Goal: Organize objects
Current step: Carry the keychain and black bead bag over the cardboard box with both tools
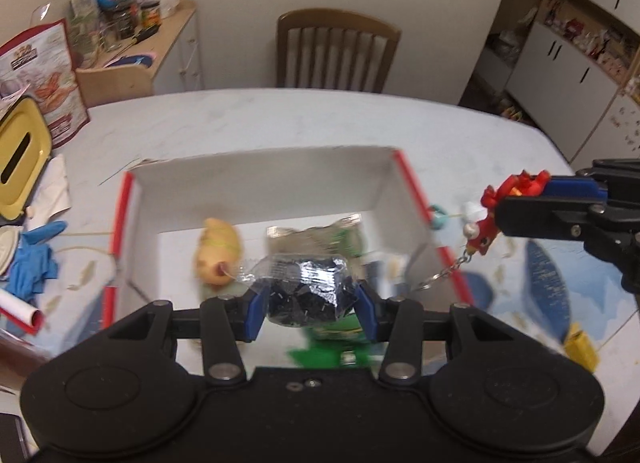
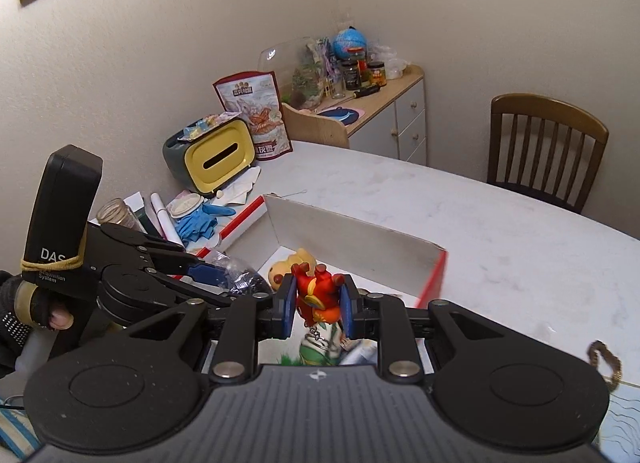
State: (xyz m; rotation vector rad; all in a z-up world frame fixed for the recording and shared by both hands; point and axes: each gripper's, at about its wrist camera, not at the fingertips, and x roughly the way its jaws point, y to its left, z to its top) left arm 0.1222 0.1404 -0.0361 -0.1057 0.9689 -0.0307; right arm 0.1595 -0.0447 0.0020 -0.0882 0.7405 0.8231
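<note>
Left tool [image 1: 311,305] is closed onto a clear packet of dark pieces [image 1: 306,289]; both blue pads press its sides. The packet hangs over the near part of the white box with red edges [image 1: 276,187], just ahead of the tool's own fingers, not yet released.

Right tool [image 2: 318,305] is clamped on a red figure keychain [image 2: 318,291]. In the left wrist view the figure sits at the tool's tips, its metal chain [image 1: 444,273] dangling down toward the box's right wall. From there the figure appears just outside or over that wall; cannot tell which.

Already in the box, beyond the left tool: a yellow plush toy [image 1: 218,255] to the left of the packet, and a foil-and-green packet [image 1: 340,237] just behind it. Something green [image 1: 320,355] lies under the tool; blurred, identity unclear.

Progress, judged: partway. At least two items are in the box, and two more are in hand, awaiting drop.

Left out on the table [image 1: 280,123]: a small yellow item [image 1: 580,351] to the right of the left tool, and a brownish bracelet-like loop [image 2: 604,363] to the right of the right tool. Further left, blue gloves [image 1: 32,259], a yellow tissue holder [image 1: 20,159] and a snack bag [image 1: 48,75]; whether these belong to the task I cannot tell.

A gloved hand [image 2: 24,315] grips the left tool's handle.
</note>
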